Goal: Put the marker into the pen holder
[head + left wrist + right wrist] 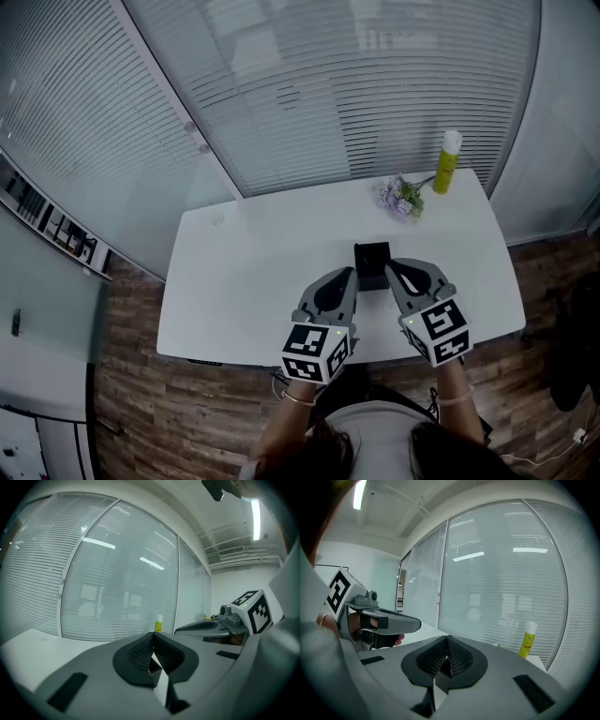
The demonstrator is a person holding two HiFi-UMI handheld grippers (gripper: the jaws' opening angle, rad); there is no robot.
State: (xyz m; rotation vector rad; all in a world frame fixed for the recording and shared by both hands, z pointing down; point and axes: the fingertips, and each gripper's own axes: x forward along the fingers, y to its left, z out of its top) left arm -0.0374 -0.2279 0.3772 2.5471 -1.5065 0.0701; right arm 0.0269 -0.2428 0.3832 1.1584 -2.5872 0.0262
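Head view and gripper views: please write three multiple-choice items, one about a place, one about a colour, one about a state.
1. Where does the marker stand?
A. far right of the table, beside the flowers
B. near left edge
C. on the floor

2. What colour is the pen holder?
A. white
B. black
C. yellow

3. How are the left gripper and right gripper?
A. both wide open
B. both shut, empty
C. one holds the marker

Answers:
1. A, it stands upright by the flowers.
2. B, it shows black on the white top.
3. B, each gripper view shows jaws together on nothing.
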